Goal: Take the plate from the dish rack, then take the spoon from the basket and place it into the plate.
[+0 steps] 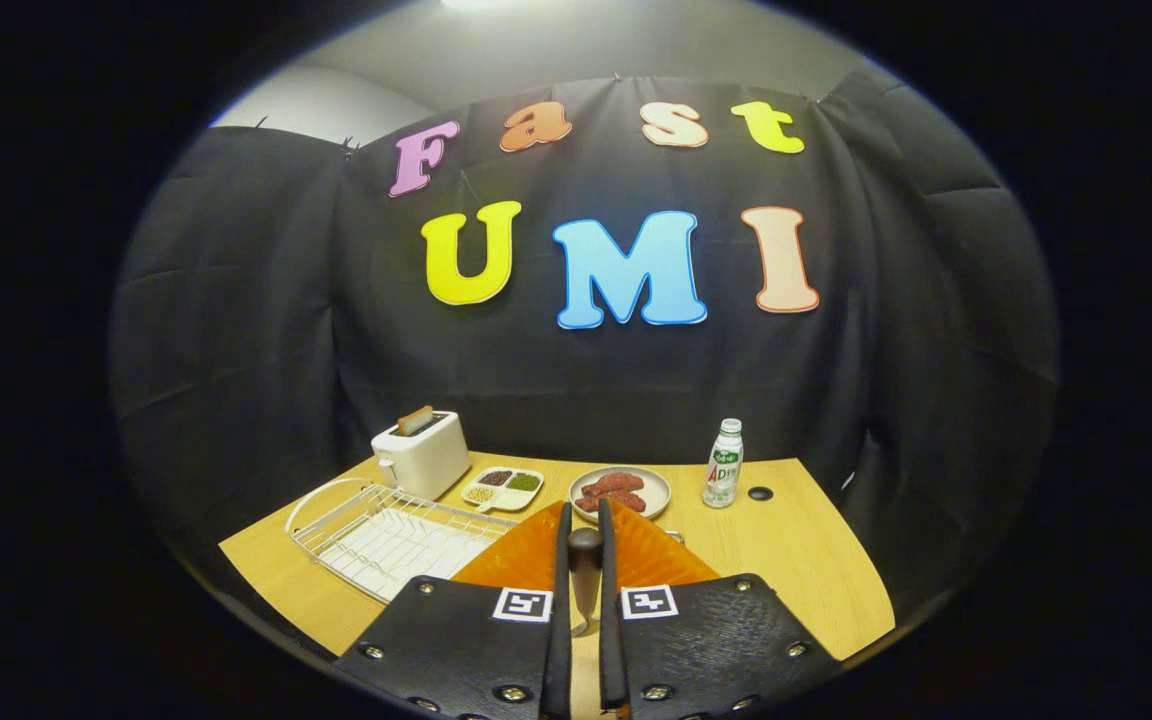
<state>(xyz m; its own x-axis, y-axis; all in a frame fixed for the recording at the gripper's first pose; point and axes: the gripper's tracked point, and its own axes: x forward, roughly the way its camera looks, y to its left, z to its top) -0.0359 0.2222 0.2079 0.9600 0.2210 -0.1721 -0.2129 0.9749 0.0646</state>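
Observation:
My gripper [584, 512] is shut on the spoon [585, 565], whose dark rounded handle end stands up between the two fingers. Lower down between the fingers a bit of its metal shaft shows. An orange ribbed plate [521, 560] lies on the wooden table right under and just ahead of the fingers, spreading out on both sides of them. The white wire dish rack [381, 535] stands to the left of the plate with nothing in its slots.
Beyond the rack stands a white toaster [423, 452] with a slice of bread in it. A small divided dish [503, 488], a plate of sausages [620, 491] and a small bottle [724, 464] line the back of the table [796, 560].

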